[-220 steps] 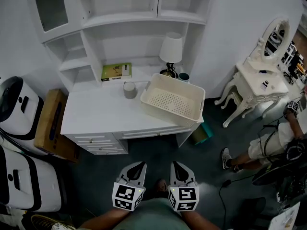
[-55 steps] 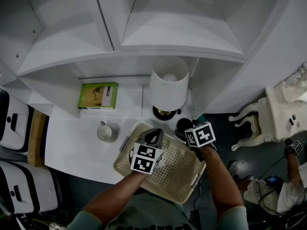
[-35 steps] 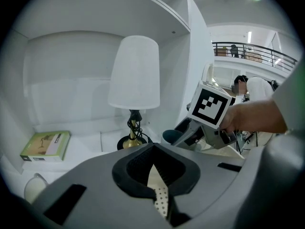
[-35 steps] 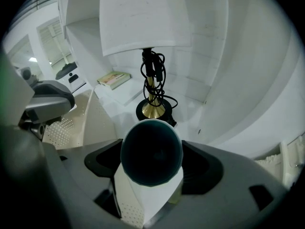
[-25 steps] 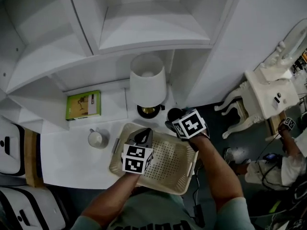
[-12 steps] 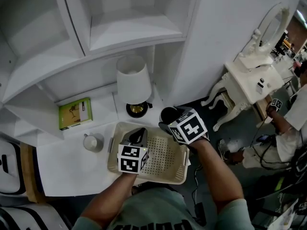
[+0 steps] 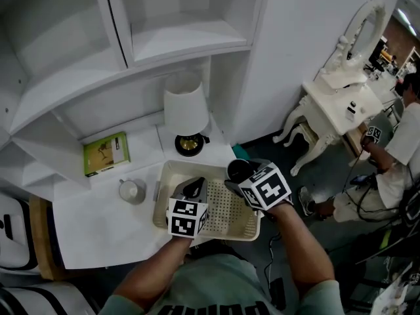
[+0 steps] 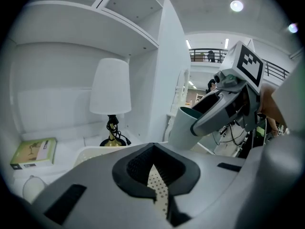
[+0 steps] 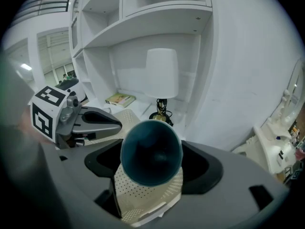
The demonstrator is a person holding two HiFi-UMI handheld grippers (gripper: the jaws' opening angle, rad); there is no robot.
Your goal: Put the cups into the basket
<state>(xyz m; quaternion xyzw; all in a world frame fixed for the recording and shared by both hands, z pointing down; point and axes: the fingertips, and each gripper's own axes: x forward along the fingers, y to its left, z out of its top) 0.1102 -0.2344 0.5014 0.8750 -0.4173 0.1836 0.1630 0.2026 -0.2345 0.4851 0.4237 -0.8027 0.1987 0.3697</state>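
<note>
A dark teal cup [image 7: 237, 170] is clamped in my right gripper [image 7: 241, 178], tilted on its side above the far right corner of the cream perforated basket [image 7: 172, 210]. In the right gripper view the cup's mouth [image 9: 151, 152] faces the camera between the jaws, with the basket [image 9: 147, 197] below it. My left gripper [image 7: 193, 188] hovers over the basket's left half, its jaws together with nothing between them [image 8: 153, 173]. A second cup, light grey [image 7: 131, 190], stands on the white desk [image 7: 98, 231] left of the basket.
A white-shaded lamp [image 7: 186, 107] stands just behind the basket, and a green book [image 7: 106, 153] lies at the back left. White shelves hang over the desk. To the right are a white dressing table [image 7: 338, 100] and a person [image 7: 400, 156].
My right gripper has brought the teal cup from beside the lamp's base forward over the basket's right corner. The left gripper has stayed over the basket. The head view has swung.
</note>
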